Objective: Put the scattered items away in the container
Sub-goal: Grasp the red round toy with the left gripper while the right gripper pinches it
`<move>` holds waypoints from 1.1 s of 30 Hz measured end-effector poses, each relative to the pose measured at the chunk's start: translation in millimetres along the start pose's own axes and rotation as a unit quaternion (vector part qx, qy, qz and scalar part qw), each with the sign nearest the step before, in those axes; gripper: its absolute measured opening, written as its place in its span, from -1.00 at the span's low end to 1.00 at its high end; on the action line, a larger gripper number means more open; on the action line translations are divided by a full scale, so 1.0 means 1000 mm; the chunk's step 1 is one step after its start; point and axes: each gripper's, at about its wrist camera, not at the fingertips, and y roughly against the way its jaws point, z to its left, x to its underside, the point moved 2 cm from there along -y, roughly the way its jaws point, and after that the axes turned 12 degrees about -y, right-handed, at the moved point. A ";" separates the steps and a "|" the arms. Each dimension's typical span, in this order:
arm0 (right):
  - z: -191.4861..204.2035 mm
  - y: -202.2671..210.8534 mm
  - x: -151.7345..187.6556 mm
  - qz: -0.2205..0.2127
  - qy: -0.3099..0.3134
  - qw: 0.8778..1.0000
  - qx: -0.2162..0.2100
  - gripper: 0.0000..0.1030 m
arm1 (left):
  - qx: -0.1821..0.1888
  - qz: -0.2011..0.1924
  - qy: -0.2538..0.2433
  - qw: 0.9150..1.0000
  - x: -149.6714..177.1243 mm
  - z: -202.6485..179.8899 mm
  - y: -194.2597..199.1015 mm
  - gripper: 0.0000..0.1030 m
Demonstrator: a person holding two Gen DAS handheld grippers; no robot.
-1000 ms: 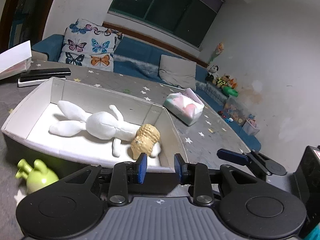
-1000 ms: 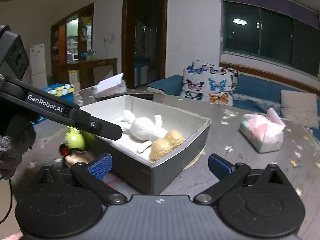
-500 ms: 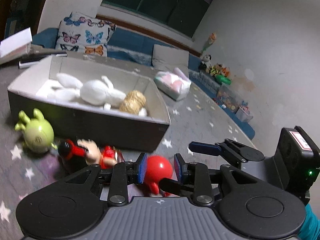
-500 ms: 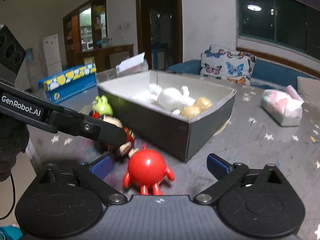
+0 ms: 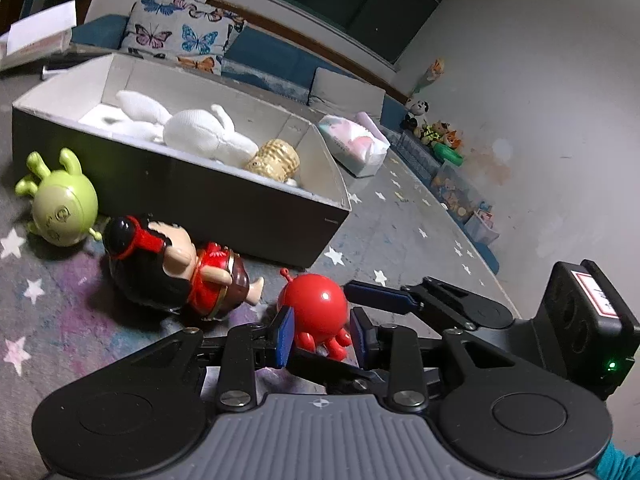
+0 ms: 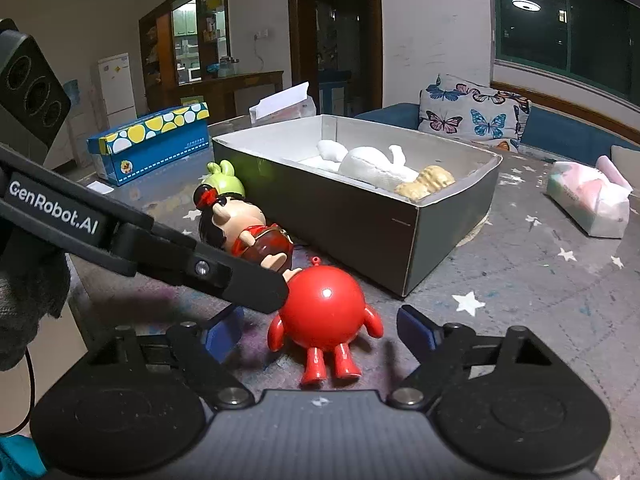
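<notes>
**Left wrist view: closing on the red toy**

We have the left tongs (image 5: 322, 336) parted around the round red plastic figure (image 5: 314, 306) lying on the table (image 5: 400, 236) beside the grey cardboard box (image 5: 248, 208). Right tongs (image 6: 320, 334) gape wide, holding nothing. We should pinch the ball's widest part, squarely, since glossy curves likely slip.

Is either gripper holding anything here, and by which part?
Nothing is held: the red toy lies between the right gripper's open jaws, ungripped.
</notes>
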 end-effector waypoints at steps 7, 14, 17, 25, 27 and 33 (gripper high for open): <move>0.000 -0.004 0.002 0.007 0.001 1.000 -0.007 0.49 | -0.004 0.010 0.004 1.000 0.003 0.001 -0.006 -0.35; 0.002 -0.005 0.003 0.005 0.001 1.000 -0.008 0.33 | -0.007 0.010 0.014 1.000 0.002 0.006 -0.009 -0.35; 0.000 -0.004 0.003 0.004 -0.004 1.000 -0.006 0.26 | -0.009 0.011 0.017 1.000 0.003 0.007 -0.011 -0.35; 0.000 0.001 0.004 -0.003 -0.009 1.000 -0.001 0.26 | -0.001 0.008 0.011 1.000 0.002 0.004 -0.009 -0.38; 0.001 0.005 0.003 -0.007 -0.010 1.000 0.000 0.26 | 0.003 0.005 0.007 1.000 0.001 0.001 -0.007 -0.38; 0.003 0.020 -0.006 -0.025 -0.002 1.000 0.007 0.26 | 0.012 -0.015 -0.009 1.000 -0.008 -0.009 0.005 -0.38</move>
